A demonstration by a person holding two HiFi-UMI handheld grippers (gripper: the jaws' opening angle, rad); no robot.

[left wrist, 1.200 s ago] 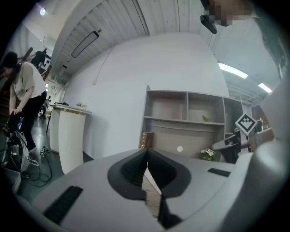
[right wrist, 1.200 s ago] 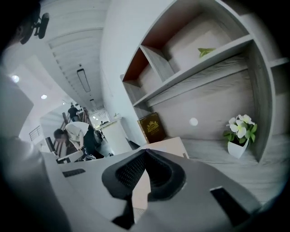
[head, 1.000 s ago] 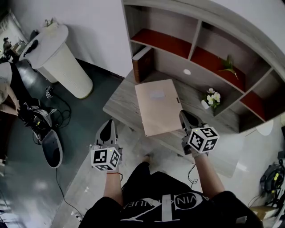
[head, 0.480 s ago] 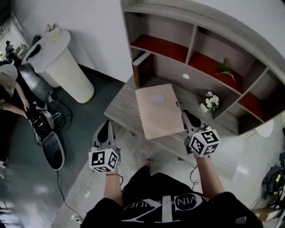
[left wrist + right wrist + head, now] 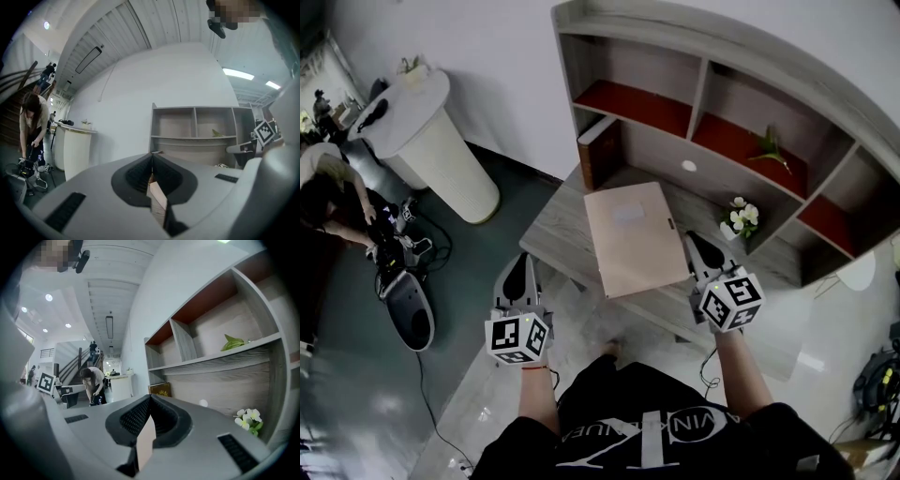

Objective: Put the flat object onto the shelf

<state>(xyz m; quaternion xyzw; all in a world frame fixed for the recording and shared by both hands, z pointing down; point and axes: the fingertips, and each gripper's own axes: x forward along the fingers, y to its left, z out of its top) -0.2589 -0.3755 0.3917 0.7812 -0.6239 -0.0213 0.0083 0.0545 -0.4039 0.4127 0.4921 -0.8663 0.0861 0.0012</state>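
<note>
A pinkish-tan flat object (image 5: 633,239) lies on the grey wooden table (image 5: 558,230) in front of the grey shelf unit (image 5: 703,70) with red-floored compartments. My right gripper (image 5: 694,239) hovers just off the object's right edge, jaws shut and apart from it. My left gripper (image 5: 520,261) hangs shut in front of the table's left corner, over the floor. In the left gripper view its jaws (image 5: 151,157) meet, pointing at the shelf unit (image 5: 194,137). The right gripper (image 5: 150,398) looks the same. A tan sliver shows in each slit; I cannot tell what it is.
A brown book (image 5: 600,150) leans at the shelf's left end. White flowers (image 5: 741,214) sit on the table at right, a green sprig (image 5: 769,145) in a compartment. A white round counter (image 5: 431,131), cables and a bending person (image 5: 328,187) are at left.
The view has crept toward the shelf, so table and object sit slightly lower in the picture. Both grippers keep their places beside the object and stay shut.
</note>
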